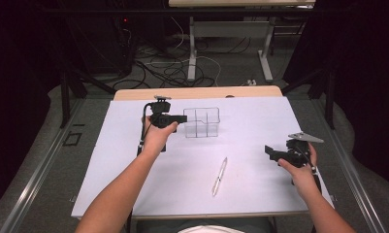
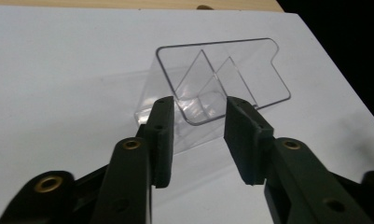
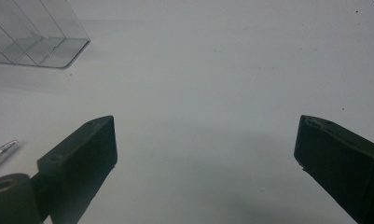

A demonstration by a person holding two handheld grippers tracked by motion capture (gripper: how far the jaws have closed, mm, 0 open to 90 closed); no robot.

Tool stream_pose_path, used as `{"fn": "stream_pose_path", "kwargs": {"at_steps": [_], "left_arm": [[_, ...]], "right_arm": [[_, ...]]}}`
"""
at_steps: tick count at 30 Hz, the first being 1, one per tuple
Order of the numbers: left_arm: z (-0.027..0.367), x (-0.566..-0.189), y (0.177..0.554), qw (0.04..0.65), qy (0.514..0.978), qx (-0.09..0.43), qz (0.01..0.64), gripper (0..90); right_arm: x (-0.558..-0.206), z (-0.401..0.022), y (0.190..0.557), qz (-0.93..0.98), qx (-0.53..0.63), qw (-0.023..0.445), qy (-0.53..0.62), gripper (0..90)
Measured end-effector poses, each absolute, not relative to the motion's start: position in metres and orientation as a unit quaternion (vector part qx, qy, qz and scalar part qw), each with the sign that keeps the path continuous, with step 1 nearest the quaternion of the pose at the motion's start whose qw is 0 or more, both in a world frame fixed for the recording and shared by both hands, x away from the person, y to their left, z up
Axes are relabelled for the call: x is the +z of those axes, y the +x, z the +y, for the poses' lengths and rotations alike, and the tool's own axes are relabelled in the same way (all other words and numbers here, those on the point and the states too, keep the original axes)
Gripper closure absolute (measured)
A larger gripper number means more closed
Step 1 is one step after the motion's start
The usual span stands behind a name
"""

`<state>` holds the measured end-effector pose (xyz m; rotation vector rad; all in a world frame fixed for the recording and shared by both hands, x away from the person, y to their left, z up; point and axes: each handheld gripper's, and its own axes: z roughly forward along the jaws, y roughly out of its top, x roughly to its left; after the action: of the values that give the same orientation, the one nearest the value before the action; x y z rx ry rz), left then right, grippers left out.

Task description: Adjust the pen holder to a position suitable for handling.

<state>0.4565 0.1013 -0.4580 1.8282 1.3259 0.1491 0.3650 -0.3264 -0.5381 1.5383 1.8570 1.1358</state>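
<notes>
Your left gripper (image 2: 197, 140) has let go of the holder (image 2: 220, 84), jaws parted beside it. The pen (image 1: 219, 176) lies near the holder, unpicked; your right gripper (image 3: 205, 154) gapes empty.

Item before you: one clear plastic organizer (image 1: 202, 122), thin-walled, with rounded corners and inner dividers forming several compartments; one wall has a stepped, cut-down edge. It is empty, stands upright on its base with the opening upward, and sits far of centre on the white worktop (image 1: 250, 145).
</notes>
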Motion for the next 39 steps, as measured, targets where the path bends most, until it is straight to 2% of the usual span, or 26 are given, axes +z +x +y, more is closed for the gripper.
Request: {"fn": "stream_pose_path", "kwargs": {"at_steps": [4, 13, 17, 21, 22, 26, 31, 33, 39], "left_arm": [[0.098, -0.457, 0.448, 0.439, 0.733, 0.057, 0.517, 53.5], [0.092, -0.458, 0.431, 0.469, 0.734, 0.041, 0.490, 47.9], [0.087, -0.463, 0.425, 0.469, 0.738, 0.018, 0.485, 42.6], [0.080, -0.466, 0.416, 0.460, 0.738, 0.030, 0.492, 37.5], [0.077, -0.465, 0.415, 0.456, 0.739, 0.037, 0.494, 27.1], [0.067, -0.465, 0.411, 0.440, 0.747, 0.053, 0.495, 13.9], [0.054, -0.466, 0.403, 0.424, 0.751, 0.060, 0.503, 11.5], [0.050, -0.467, 0.401, 0.418, 0.757, 0.056, 0.500, 6.5], [0.041, -0.470, 0.393, 0.408, 0.764, 0.044, 0.498, 6.4]], "right_arm": [[-0.537, -0.324, 0.364, 0.679, 0.419, 0.230, 0.557, 4.0], [-0.534, -0.325, 0.364, 0.677, 0.429, 0.231, 0.552, 3.9], [-0.533, -0.324, 0.364, 0.676, 0.429, 0.231, 0.552, 3.9], [-0.534, -0.323, 0.365, 0.679, 0.428, 0.231, 0.551, 3.9], [-0.534, -0.323, 0.366, 0.679, 0.427, 0.232, 0.551, 3.9], [-0.534, -0.323, 0.367, 0.680, 0.428, 0.232, 0.547, 3.9], [-0.534, -0.323, 0.366, 0.679, 0.427, 0.231, 0.550, 3.9], [-0.534, -0.324, 0.366, 0.680, 0.427, 0.232, 0.549, 3.9], [-0.533, -0.324, 0.366, 0.678, 0.429, 0.231, 0.550, 3.9]]}}
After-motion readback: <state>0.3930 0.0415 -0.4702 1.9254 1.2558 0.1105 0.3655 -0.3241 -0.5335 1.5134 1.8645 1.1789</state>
